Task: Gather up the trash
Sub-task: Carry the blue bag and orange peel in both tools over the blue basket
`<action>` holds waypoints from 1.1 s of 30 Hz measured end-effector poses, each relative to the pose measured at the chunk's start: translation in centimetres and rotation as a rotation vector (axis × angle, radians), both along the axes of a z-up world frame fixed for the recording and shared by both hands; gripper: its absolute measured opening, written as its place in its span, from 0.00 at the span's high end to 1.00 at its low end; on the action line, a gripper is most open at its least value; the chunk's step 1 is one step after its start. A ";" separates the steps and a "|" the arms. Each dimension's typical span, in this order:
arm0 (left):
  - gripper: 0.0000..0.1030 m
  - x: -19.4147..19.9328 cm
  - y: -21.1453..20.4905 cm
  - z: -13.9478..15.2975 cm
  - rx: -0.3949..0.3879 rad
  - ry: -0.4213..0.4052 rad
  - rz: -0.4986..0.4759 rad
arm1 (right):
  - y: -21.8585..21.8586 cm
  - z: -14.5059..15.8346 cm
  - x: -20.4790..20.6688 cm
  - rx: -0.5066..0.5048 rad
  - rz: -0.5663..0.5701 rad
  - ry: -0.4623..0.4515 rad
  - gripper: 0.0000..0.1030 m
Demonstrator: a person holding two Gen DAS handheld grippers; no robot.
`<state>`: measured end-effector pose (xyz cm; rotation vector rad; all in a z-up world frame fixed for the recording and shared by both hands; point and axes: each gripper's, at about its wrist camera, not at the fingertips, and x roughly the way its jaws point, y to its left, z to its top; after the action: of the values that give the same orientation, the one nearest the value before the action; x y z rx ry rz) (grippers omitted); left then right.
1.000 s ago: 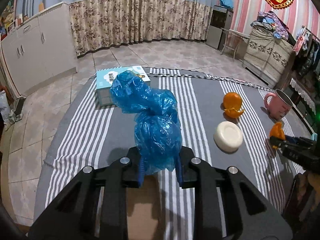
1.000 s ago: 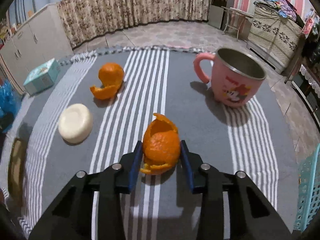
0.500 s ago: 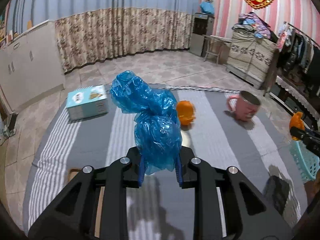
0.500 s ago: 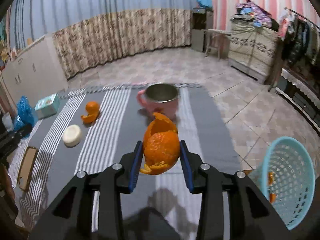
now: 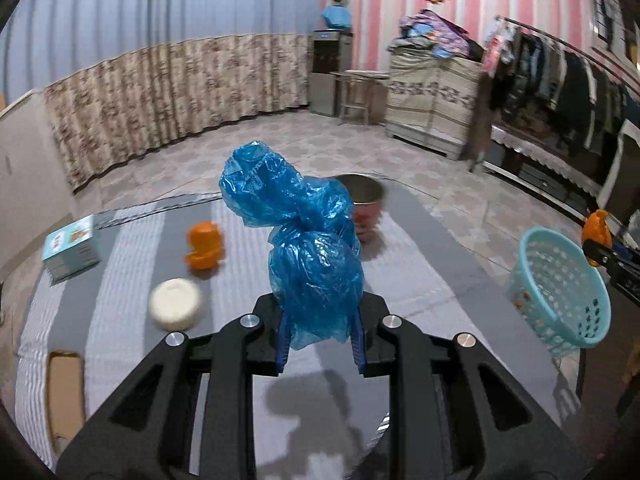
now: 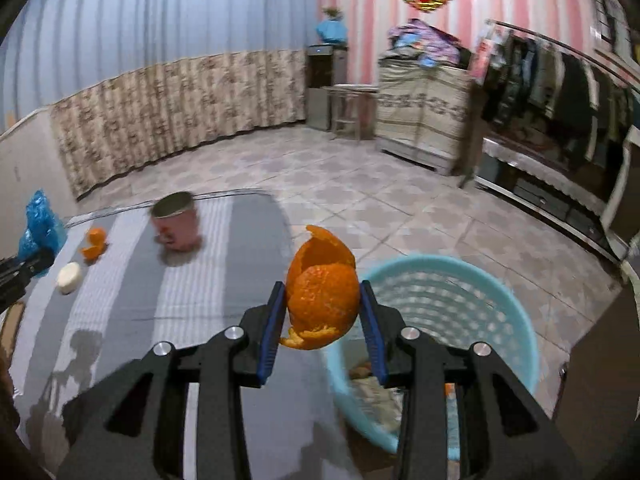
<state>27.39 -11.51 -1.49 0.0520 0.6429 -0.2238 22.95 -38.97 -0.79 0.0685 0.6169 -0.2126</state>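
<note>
My left gripper [image 5: 319, 330] is shut on a crumpled blue plastic bag [image 5: 308, 248] and holds it above the striped tablecloth [image 5: 120, 304]. My right gripper [image 6: 322, 320] is shut on an orange peel [image 6: 322, 292], held over the near rim of the light-blue trash basket [image 6: 480, 304]. The basket holds some scraps. In the left wrist view the basket [image 5: 560, 288] stands off the table's right edge, with the right gripper's orange peel [image 5: 596, 232] above its far rim. A second orange peel [image 5: 204, 246] lies on the table.
A pink metal mug [image 6: 178, 224] stands at the table's far edge. A white round soap-like disc [image 5: 175, 308], a teal box [image 5: 72, 252] and a brown flat object [image 5: 64, 392] lie on the left. Tiled floor beyond the table.
Both grippers have swung right toward the basket, carrying their loads. The right gripper's peel now hangs over the basket rim; the basket has come into the left wrist view.
</note>
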 end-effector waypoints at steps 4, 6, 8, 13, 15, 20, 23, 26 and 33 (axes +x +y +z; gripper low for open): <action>0.78 -0.3 -4.2 -0.1 0.008 -0.018 -0.060 | -3.3 -1.8 0.6 -0.014 -0.062 0.029 0.64; 0.78 -0.2 -6.4 -0.1 0.004 -0.013 -0.093 | -4.3 -1.9 0.8 -0.031 -0.075 0.039 0.64; 0.78 -0.1 -8.6 -0.1 -0.003 -0.012 -0.127 | -5.6 -1.9 0.9 -0.032 -0.082 0.041 0.64; 0.78 -0.3 -14.0 -0.4 0.006 -0.013 -0.219 | -9.2 -2.5 0.4 -0.004 -0.135 0.043 0.64; 0.78 -0.2 -16.6 -0.8 0.014 -0.006 -0.259 | -10.0 -2.7 0.0 0.017 -0.153 0.043 0.64; 0.78 -1.3 -21.1 -2.1 0.033 0.004 -0.345 | -13.0 -3.8 -0.2 0.067 -0.202 0.044 0.64; 0.77 -1.8 -23.1 -3.0 0.049 0.003 -0.382 | -14.1 -4.8 0.1 0.088 -0.226 0.062 0.64; 0.77 -1.6 -24.9 -3.7 0.049 0.023 -0.413 | -15.1 -5.2 -0.2 0.094 -0.244 0.064 0.64; 0.74 -0.9 -29.1 -4.8 0.065 0.053 -0.473 | -18.0 -6.3 -1.2 0.160 -0.312 0.068 0.64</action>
<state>26.51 -40.59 -6.33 0.2625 0.6841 -0.6621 21.76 -57.01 -7.13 0.3143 0.6886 -0.4682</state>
